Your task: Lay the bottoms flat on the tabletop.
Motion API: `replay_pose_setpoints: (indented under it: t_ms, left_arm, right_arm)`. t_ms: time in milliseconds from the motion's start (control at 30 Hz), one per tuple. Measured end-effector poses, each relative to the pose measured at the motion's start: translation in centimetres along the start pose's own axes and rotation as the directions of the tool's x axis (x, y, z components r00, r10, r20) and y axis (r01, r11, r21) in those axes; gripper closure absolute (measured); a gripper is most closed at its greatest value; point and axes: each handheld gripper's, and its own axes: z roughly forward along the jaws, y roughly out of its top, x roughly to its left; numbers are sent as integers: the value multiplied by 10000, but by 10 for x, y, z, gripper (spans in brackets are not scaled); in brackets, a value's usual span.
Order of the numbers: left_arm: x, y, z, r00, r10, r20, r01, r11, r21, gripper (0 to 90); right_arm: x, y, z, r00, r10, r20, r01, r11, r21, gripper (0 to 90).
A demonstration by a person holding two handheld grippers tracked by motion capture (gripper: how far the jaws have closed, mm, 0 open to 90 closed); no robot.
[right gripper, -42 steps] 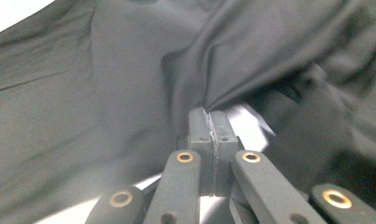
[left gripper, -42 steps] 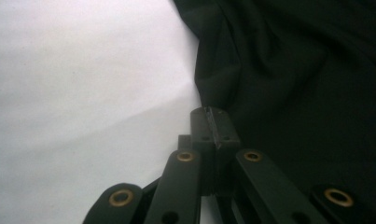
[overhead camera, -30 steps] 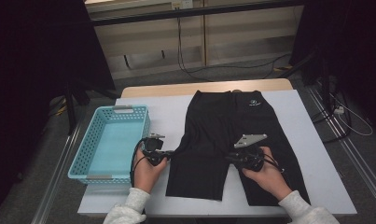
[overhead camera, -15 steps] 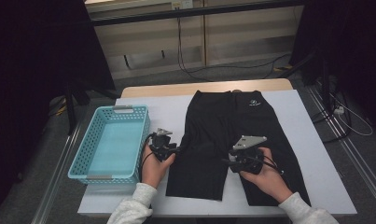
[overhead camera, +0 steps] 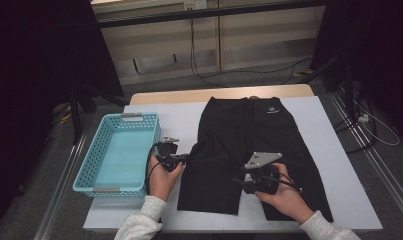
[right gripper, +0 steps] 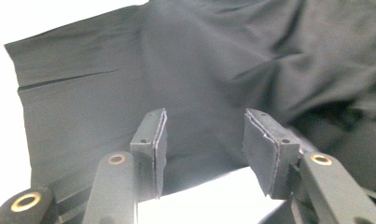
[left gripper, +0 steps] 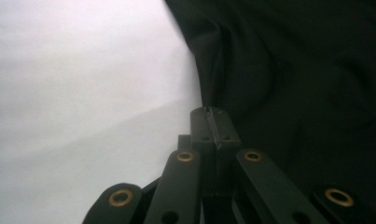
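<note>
We count one pair of black shorts (overhead camera: 254, 145), spread flat on the tabletop (overhead camera: 334, 165) — two legs, one small white logo (overhead camera: 273, 111) near the waistband. We count one blue mesh basket (overhead camera: 91, 165) at the left. We count two hand-held grippers — the left hand-held gripper (overhead camera: 181, 159) and the right hand-held gripper (overhead camera: 239, 181) — each in one hand, two hands in all.

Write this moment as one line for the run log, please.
left tongs: shut at edge of black shorts | right tongs: open over shorts | blue basket: empty
</note>
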Motion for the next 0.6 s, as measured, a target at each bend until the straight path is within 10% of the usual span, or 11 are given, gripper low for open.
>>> replay_pose_setpoints:
  t_ms: [133,400,600]
  left_arm:
    - [-1,-2,4,9996,223,-146,-222,9997,29,874]
    - [2,-1,6,9982,564,-185,-573,9969,-533,376]
    - [2,-4,7,9977,642,-224,-650,9971,-400,349]
  right_arm:
    - [14,0,8,9970,-376,-677,386,9992,134,505]
    - [22,-6,24,9893,-899,-1152,966,9938,541,503]
    - [19,-7,21,9866,-879,-1374,967,9936,591,818]
